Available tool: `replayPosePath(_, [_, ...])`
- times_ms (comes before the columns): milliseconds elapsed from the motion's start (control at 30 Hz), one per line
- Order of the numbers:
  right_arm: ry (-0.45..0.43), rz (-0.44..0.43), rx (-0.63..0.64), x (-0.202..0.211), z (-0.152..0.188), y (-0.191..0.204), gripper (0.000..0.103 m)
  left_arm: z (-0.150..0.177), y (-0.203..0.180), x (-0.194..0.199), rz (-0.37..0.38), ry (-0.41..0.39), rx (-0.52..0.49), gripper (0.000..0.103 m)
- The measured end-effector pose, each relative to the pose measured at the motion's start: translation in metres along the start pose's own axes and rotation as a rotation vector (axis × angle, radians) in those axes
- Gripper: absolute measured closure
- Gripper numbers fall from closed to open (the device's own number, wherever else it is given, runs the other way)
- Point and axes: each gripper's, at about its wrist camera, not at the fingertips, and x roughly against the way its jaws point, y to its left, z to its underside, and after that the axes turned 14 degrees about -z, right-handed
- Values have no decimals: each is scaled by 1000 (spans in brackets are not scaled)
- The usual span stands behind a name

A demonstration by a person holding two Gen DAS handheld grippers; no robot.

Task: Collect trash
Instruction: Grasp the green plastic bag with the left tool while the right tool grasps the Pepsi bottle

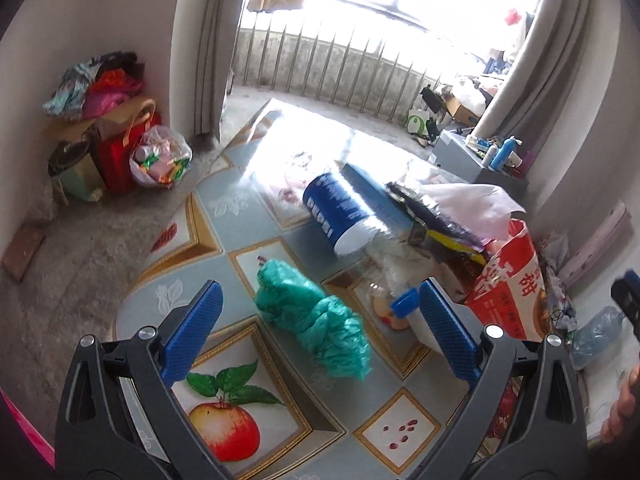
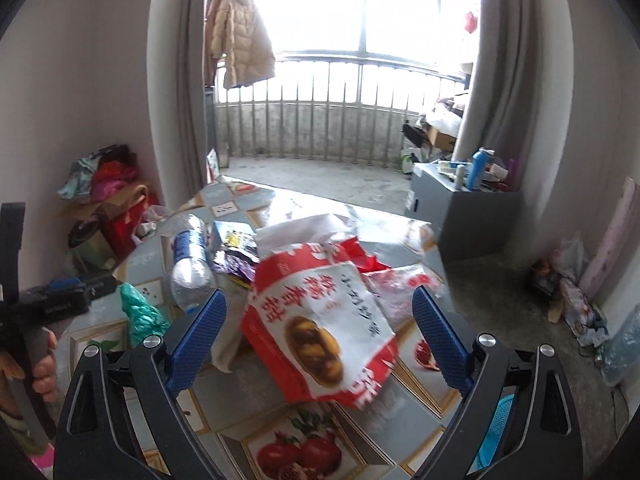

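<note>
A: How are the jaws set?
B: Both the left gripper (image 1: 320,312) and right gripper (image 2: 319,316) are spread wide, nothing gripped.
A: The trash?
B: The green plastic bag (image 1: 316,320) is seen at twelve o'clock on the table (image 1: 400,416); the red snack bag (image 2: 320,324) is framed between the right fingers.

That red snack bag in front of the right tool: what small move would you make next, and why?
Probably ease the right tool forward and close it on the red snack bag. Its fingers stand wide open with nothing held, and the bag lies crumpled on the table directly between them, the nearest piece of trash.
</note>
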Motion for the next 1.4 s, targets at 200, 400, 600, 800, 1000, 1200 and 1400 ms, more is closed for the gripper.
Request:
replayPosePath(200, [35, -125, 44, -51, -29, 32, 22, 10, 11, -37, 28, 119, 53, 10])
replayPosePath(400, [121, -238, 64, -108, -45, 62, 37, 13, 19, -72, 107, 225, 113, 42])
replayPosePath(600, [241, -311, 60, -162, -49, 85, 48, 3, 27, -83, 157, 182, 136, 53])
replayPosePath(800, [354, -350, 77, -204, -52, 104, 52, -14, 55, -106, 90, 178, 175, 61])
replayPosePath(1000, [463, -303, 146, -247, -54, 127, 52, -22, 76, -115, 74, 171, 224, 62])
replayPosePath(1200, [551, -219, 205, -270, -50, 133, 52, -19, 82, -121, 74, 186, 235, 68])
replayPosePath(1400, [580, -187, 187, -278, -50, 127, 52, -16, 85, -122, 77, 187, 231, 72])
